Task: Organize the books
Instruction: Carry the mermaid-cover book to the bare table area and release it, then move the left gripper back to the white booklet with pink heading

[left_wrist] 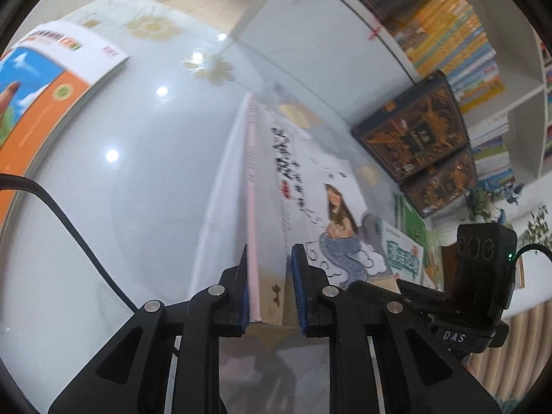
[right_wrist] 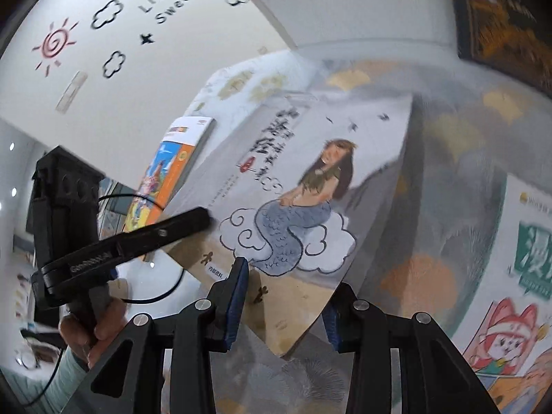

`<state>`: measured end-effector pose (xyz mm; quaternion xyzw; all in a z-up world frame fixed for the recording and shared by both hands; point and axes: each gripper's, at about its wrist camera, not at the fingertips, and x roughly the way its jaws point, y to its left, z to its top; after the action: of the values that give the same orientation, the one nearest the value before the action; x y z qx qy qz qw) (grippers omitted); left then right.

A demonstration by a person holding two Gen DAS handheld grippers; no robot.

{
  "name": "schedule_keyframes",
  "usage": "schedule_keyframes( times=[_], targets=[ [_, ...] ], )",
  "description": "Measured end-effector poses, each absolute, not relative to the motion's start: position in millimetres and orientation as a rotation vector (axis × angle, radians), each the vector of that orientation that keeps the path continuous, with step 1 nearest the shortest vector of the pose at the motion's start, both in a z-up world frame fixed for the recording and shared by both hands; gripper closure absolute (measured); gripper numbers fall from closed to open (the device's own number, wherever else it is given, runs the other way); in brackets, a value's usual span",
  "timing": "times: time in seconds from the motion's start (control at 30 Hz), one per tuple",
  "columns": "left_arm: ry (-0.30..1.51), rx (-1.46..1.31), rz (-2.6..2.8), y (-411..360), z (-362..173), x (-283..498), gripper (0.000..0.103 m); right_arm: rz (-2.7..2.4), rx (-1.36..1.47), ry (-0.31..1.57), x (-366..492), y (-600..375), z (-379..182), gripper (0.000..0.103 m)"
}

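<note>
Glossy white table [left_wrist: 138,207] under both claws. Left gripper [left_wrist: 269,289] is pinching the mermaid book's [left_wrist: 310,186] near spine edge; right gripper [right_wrist: 286,303] is clamping its near corner. Book is tilting above the table, right of the orange book [left_wrist: 31,103]; thin grips risk slipping or twisting the cover.

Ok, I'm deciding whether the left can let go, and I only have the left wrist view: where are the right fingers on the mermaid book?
Observer: The right gripper straddles the mermaid book's bottom corner, and one of its fingers lies over the cover.
Operator: Is it clamped on firmly?
Observer: I can't tell. The far pad sits right at the book's edge, but contact there isn't clear.
</note>
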<state>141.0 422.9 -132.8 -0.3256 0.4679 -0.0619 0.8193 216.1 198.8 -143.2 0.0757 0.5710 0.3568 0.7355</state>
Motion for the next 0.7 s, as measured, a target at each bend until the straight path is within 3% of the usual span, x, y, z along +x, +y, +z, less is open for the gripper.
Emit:
schedule_keyframes(
  times=[0.33, 0.43, 0.5, 0.7],
  targets=[
    [1.018, -0.567, 0.047, 434, -125, 122, 0.087, 0.739, 0.391, 1.336, 226, 182, -163, 0.063],
    [1.002, -0.482, 0.063, 425, -105, 114, 0.084, 0.717, 0.409, 1.339, 218, 173, -160, 0.056],
    [0.978, -0.442, 0.064, 418, -91, 108, 0.083, 0.688, 0.428, 1.331, 210, 161, -158, 0.043],
    [0.892, -0.295, 0.121, 386, -45, 87, 0.083, 0.637, 0.532, 1.315, 174, 108, -148, 0.041]
  ],
)
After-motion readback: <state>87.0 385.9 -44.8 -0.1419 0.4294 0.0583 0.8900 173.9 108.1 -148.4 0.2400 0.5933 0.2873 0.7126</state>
